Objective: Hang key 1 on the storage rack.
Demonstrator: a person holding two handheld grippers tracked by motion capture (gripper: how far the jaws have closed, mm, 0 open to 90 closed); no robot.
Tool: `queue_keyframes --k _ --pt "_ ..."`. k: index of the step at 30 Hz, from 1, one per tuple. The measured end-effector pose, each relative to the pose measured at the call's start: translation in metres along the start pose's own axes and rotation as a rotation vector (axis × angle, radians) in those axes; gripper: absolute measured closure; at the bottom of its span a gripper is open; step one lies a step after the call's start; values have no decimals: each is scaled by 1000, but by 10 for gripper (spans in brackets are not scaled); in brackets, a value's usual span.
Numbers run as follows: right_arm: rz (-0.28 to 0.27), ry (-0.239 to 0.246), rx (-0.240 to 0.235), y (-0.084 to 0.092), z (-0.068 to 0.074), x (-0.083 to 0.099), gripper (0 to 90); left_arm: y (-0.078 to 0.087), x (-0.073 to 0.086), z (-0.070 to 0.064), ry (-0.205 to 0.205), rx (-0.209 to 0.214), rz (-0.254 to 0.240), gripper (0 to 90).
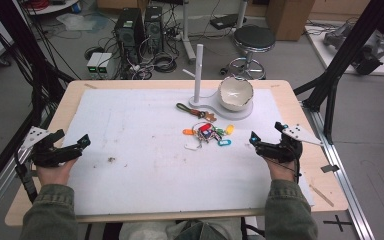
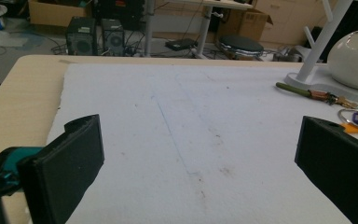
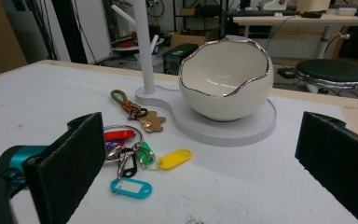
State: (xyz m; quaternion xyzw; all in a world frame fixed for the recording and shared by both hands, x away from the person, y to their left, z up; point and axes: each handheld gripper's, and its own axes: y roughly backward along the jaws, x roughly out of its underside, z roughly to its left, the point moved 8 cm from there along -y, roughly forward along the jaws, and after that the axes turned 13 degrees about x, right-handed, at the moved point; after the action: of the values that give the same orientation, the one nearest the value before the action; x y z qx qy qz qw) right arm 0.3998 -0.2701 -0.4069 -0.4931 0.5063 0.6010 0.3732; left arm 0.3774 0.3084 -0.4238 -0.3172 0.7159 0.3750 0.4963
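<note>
A bunch of keys with coloured plastic tags [image 1: 207,134] [image 3: 133,156] lies on the white mat [image 1: 145,150] near the middle. Just behind it lies a key on a green and brown strap [image 1: 195,111] [image 3: 133,111] [image 2: 314,94]. A white egg-shaped bowl [image 1: 236,93] [image 3: 224,81] [image 2: 356,60] sits on a white stand with an upright post [image 1: 198,67] [image 3: 143,46]. My left gripper [image 1: 72,146] [image 2: 200,163] rests open at the mat's left edge. To the right of the keys my right gripper [image 1: 266,134] [image 3: 200,163] is open with nothing between the jaws.
The wooden table [image 1: 325,190] ends close behind the bowl stand. On the floor beyond stand a round stool [image 1: 252,42], computer towers [image 1: 137,30] and loose cables. Black frame struts [image 1: 340,65] rise at both sides of the table.
</note>
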Motion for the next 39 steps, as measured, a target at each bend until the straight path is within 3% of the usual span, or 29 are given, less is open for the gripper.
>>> queue_keyframes --k 21,28,33,39 --pt "33 -5 3 -3 -1 3 9 -3 4 -1 7 12 19 17" --pt "97 -4 -20 -12 4 4 9 -4 6 -1 21 12 18 17" --pt "121 39 -33 -20 10 2 9 -2 5 1 26 4 9 17" --pt "138 59 -40 -29 15 -4 9 -3 6 1 23 5 17 17"
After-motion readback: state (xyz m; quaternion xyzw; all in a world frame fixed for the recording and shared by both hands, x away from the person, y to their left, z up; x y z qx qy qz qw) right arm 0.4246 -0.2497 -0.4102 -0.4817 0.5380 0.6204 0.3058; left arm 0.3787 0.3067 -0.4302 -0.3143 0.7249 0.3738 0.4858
